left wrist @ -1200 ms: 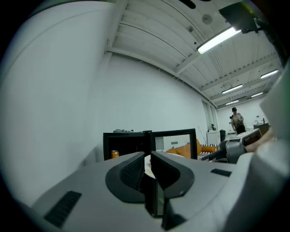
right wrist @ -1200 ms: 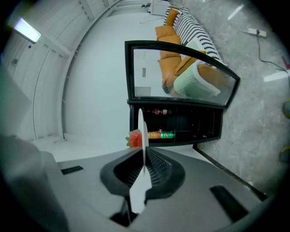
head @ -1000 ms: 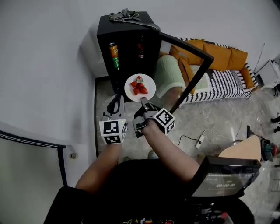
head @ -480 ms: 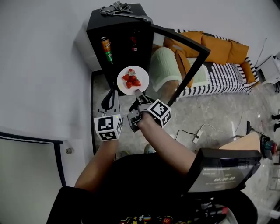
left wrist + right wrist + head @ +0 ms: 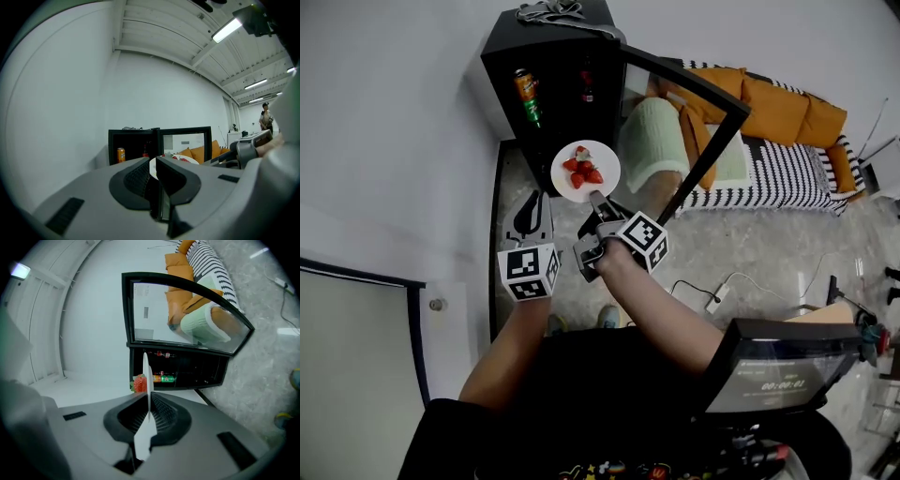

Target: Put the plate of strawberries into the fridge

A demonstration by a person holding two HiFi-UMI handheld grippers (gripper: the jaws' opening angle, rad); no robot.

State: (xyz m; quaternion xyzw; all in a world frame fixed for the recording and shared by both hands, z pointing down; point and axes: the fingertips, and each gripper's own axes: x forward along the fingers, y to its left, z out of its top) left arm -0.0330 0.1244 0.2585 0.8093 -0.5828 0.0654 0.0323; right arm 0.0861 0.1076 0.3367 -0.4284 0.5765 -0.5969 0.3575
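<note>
right gripper (image 5: 595,200) clamped on plate (image 5: 565,184) rim | left gripper (image 5: 528,214) jaws together, empty | plate likely stiff, slick; loose strawberries (image 5: 582,172) may roll, so hold level

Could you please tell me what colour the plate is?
The plate is white, clearest in the head view.

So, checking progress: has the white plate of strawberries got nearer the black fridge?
No: the white plate sits equally far below the orange can in the black fridge.
</note>
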